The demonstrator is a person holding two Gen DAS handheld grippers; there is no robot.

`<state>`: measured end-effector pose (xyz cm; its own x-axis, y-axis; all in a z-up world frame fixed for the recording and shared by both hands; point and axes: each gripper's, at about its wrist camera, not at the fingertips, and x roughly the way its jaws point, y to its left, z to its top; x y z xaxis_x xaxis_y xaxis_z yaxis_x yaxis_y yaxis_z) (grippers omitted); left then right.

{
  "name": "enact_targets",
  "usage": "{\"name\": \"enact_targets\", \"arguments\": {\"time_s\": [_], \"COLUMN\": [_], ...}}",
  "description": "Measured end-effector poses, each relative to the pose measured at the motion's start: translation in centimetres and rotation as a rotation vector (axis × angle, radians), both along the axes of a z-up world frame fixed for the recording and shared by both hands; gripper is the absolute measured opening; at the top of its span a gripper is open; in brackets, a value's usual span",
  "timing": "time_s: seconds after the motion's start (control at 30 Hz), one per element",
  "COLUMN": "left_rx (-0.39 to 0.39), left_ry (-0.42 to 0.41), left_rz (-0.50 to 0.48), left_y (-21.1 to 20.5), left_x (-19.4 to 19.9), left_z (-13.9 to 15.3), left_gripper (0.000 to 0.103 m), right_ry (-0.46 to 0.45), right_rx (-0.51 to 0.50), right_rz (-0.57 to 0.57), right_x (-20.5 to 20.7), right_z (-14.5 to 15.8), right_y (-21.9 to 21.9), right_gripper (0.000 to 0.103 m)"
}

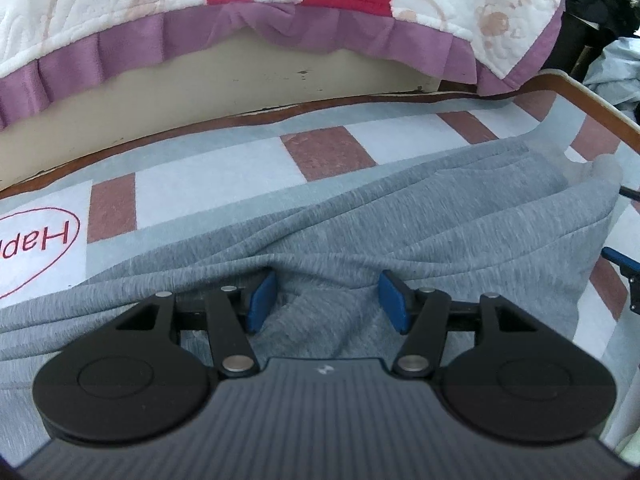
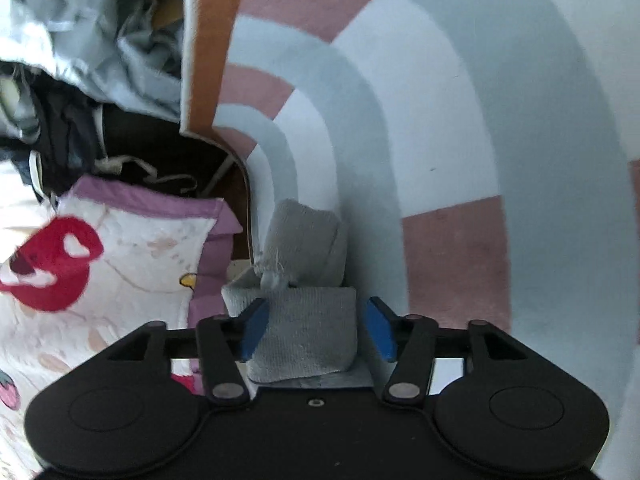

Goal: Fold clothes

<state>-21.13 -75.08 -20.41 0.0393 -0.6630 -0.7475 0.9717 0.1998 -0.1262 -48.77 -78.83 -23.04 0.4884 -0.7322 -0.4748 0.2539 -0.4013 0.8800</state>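
On the striped cloth [image 1: 224, 172] covering the counter, a grey garment [image 1: 400, 232] is lying spread out, its soft heathered knit bunching into long creases that are running across it. The left gripper [image 1: 326, 300] is hovering low over the near part of the garment with its jaws spread wide, blue pads [image 1: 262, 300] standing on either side of a raised fold without pinching it. Beyond the counter's brown edge, a white quilt [image 1: 100, 12] with a purple ruffle is hanging down. In the right wrist view, the right gripper [image 2: 312, 328] is sitting with its jaws spread around a thick ribbed end of the grey garment [image 2: 308, 332], near the cloth's corner; whether the pads are touching the fabric I cannot tell. A heap of clothes [image 2: 92, 32] is lying past the corner.
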Motion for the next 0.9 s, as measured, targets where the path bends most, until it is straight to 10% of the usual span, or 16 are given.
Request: {"name": "enact_targets", "arguments": {"time_s": [0.37,0.53,0.63,0.8,0.9], "left_rx": [-0.021,-0.026,-0.034,-0.082,-0.087], "left_ry": [-0.006,-0.014,0.002,0.118,0.134], "left_rz": [0.011,0.013,0.011,0.074,0.076], "left_y": [0.4,0.5,0.7,1.7,1.8], "left_x": [-0.1,-0.4,-0.1,1.7,2.2], "left_z": [-0.2,-0.1,-0.1,-0.3,-0.5], "left_gripper": [0.057,0.057,0.058,0.058,0.058], "right_ry": [0.097,0.176,0.42,0.834,0.773], "right_rx": [-0.162,-0.078,-0.233,-0.465,-0.3], "right_rz": [0.119,0.243,0.29,0.358,0.316], "right_x": [3.0,5.3,7.8,12.1,11.1], "right_z": [1.9,1.2,4.6,9.7,7.3], "right_y": [-2.7,-3.9,-3.0,-1.7,-3.3], "right_gripper": [0.074,0.08,0.035,0.029,0.029]}}
